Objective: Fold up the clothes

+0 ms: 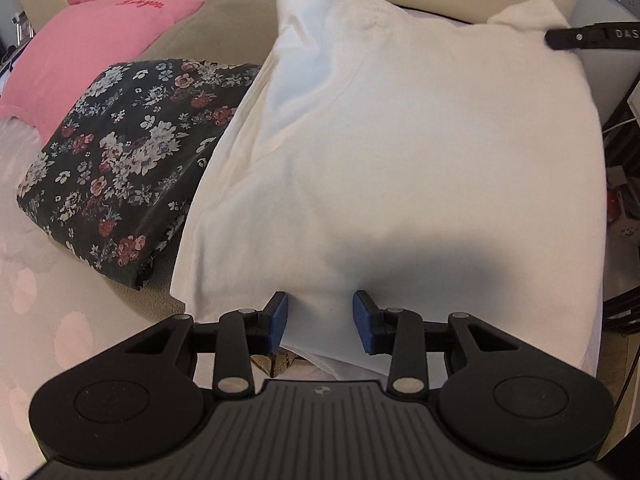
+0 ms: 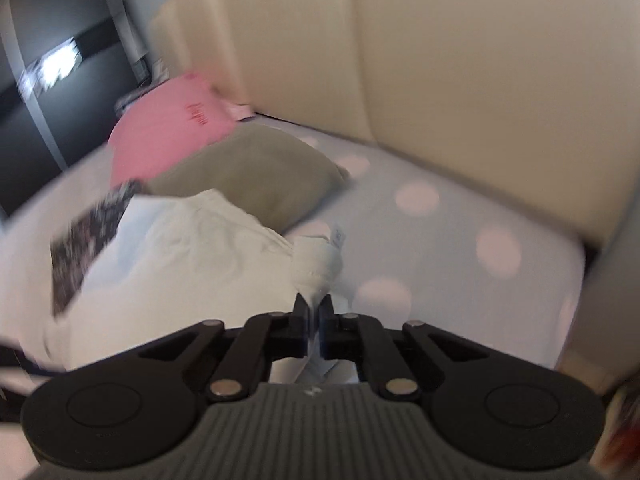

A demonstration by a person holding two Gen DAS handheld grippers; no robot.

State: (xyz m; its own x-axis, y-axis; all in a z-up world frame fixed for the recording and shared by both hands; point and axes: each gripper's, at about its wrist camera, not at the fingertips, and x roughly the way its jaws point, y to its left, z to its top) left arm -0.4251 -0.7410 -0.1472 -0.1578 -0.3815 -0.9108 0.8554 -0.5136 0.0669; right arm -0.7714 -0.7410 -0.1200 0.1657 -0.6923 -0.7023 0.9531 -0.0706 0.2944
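Note:
A white shirt (image 1: 400,152) lies spread flat over the bed, its near hem toward me. My left gripper (image 1: 320,318) is open, its blue-padded fingers (image 1: 280,316) standing on either side of the near hem with cloth between them. My right gripper (image 2: 314,320) is shut on a bunched corner of the white shirt (image 2: 320,268), which shows blurred in the right wrist view. That right gripper also shows at the far right edge of the left wrist view (image 1: 592,36), at the shirt's far corner.
A folded dark floral garment (image 1: 128,160) lies left of the shirt, with a pink garment (image 1: 92,52) and an olive one (image 1: 224,28) behind it. The dotted bedsheet (image 2: 460,232) meets a cream padded headboard (image 2: 460,60). The bed's edge and clutter are at the right (image 1: 624,184).

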